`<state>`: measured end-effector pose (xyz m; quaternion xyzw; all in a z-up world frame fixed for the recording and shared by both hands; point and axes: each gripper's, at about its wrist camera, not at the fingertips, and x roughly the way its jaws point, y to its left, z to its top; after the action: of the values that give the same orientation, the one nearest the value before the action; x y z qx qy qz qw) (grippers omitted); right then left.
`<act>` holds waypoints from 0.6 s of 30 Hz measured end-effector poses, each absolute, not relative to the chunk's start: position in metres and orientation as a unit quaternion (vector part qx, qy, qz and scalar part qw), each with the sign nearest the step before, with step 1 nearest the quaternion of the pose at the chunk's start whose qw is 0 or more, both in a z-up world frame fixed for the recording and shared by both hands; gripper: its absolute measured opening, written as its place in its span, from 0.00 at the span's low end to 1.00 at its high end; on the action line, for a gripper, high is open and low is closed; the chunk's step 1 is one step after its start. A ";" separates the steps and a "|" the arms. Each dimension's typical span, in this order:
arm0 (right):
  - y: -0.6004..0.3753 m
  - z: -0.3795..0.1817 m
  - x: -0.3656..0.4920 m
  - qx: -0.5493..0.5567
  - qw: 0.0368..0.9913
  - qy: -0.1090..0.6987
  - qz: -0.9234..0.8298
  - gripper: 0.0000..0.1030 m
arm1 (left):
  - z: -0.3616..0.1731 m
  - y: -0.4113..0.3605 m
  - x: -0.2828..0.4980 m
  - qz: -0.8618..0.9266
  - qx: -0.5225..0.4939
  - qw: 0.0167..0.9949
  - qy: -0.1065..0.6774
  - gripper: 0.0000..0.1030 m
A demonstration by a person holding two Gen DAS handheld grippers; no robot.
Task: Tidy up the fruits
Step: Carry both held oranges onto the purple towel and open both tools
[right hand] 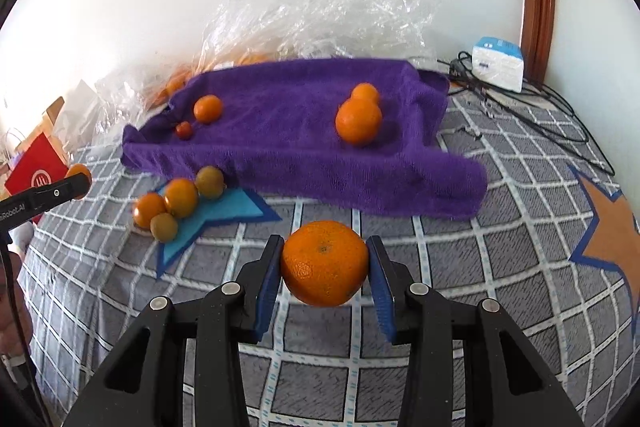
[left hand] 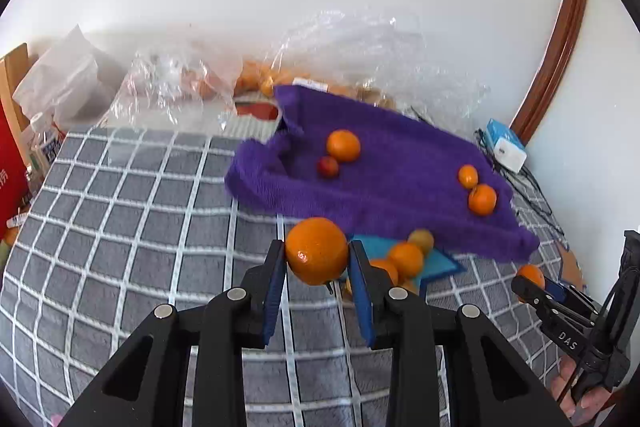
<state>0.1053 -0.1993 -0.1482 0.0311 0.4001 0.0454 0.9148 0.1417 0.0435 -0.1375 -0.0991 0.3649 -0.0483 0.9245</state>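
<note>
Both tools are loaded — the left tool [left hand: 318, 259] clamps an orange [left hand: 316, 251], the right tool [right hand: 325, 267] a bigger one [right hand: 324, 263]. Four fruits sit on the blue star [right hand: 236, 211]; four remain on the purple towel [right hand: 304, 147] toward the bed's far edge.

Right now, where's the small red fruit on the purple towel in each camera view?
Left wrist view: the small red fruit lies left of centre on the purple towel, touching a larger orange on its upper right.
Right wrist view: small red fruit near the towel's left end, just below an orange.
Shared landmark: the blue star.
</note>
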 end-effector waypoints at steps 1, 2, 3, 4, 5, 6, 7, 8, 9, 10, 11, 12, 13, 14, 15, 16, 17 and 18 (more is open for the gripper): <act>-0.199 -0.142 0.108 0.034 0.916 0.396 0.047 0.40 | -0.134 0.046 0.146 -0.049 -0.107 0.925 0.361 0.29; -0.199 -0.135 0.112 0.035 0.918 0.392 0.047 0.40 | -0.129 0.047 0.151 -0.051 -0.115 0.926 0.356 0.29; -0.198 -0.129 0.116 0.032 0.920 0.387 0.045 0.40 | -0.125 0.048 0.156 -0.052 -0.120 0.927 0.351 0.29; -0.196 -0.124 0.120 0.028 0.922 0.383 0.041 0.40 | -0.122 0.049 0.161 -0.052 -0.123 0.929 0.346 0.29; -0.194 -0.117 0.126 0.023 0.925 0.377 0.037 0.40 | -0.118 0.049 0.166 -0.051 -0.124 0.930 0.342 0.29; -0.193 -0.111 0.131 0.020 0.927 0.372 0.034 0.40 | -0.115 0.049 0.171 -0.050 -0.126 0.931 0.338 0.29; -0.190 -0.105 0.138 0.018 0.929 0.368 0.032 0.40 | -0.111 0.049 0.176 -0.049 -0.128 0.933 0.334 0.29; -0.189 -0.101 0.143 0.019 0.930 0.366 0.032 0.40 | -0.108 0.049 0.182 -0.048 -0.129 0.934 0.329 0.29; -0.188 -0.097 0.149 0.020 0.931 0.363 0.034 0.40 | -0.105 0.048 0.186 -0.046 -0.127 0.936 0.326 0.29; -0.186 -0.093 0.155 0.021 0.932 0.360 0.035 0.40 | -0.103 0.047 0.191 -0.043 -0.123 0.938 0.322 0.29; -0.184 -0.090 0.162 0.019 0.934 0.356 0.037 0.40 | -0.101 0.046 0.197 -0.039 -0.120 0.940 0.318 0.29; -0.181 -0.087 0.167 0.017 0.935 0.352 0.037 0.40 | -0.100 0.045 0.202 -0.035 -0.117 0.942 0.312 0.29; -0.179 -0.085 0.174 0.014 0.937 0.346 0.038 0.40 | -0.100 0.044 0.210 -0.029 -0.115 0.945 0.306 0.29; -0.176 -0.084 0.180 0.013 0.938 0.343 0.037 0.40 | -0.101 0.045 0.216 -0.021 -0.115 0.945 0.306 0.29; -0.175 -0.085 0.187 0.013 0.939 0.342 0.036 0.40 | -0.103 0.045 0.223 -0.018 -0.116 0.944 0.307 0.29; -0.173 -0.087 0.194 0.015 0.938 0.344 0.035 0.40 | -0.107 0.046 0.228 -0.020 -0.120 0.944 0.308 0.29; -0.173 -0.090 0.199 0.017 0.938 0.345 0.036 0.40 | -0.113 0.048 0.231 -0.023 -0.127 0.942 0.309 0.29; -0.173 -0.093 0.204 0.019 0.937 0.347 0.036 0.40 | -0.119 0.049 0.235 -0.022 -0.130 0.941 0.312 0.29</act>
<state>0.2039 -0.1726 -0.0934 0.0187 0.3465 0.0358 0.9372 0.2349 0.0489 -0.1189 -0.1298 0.3121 -0.0216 0.9409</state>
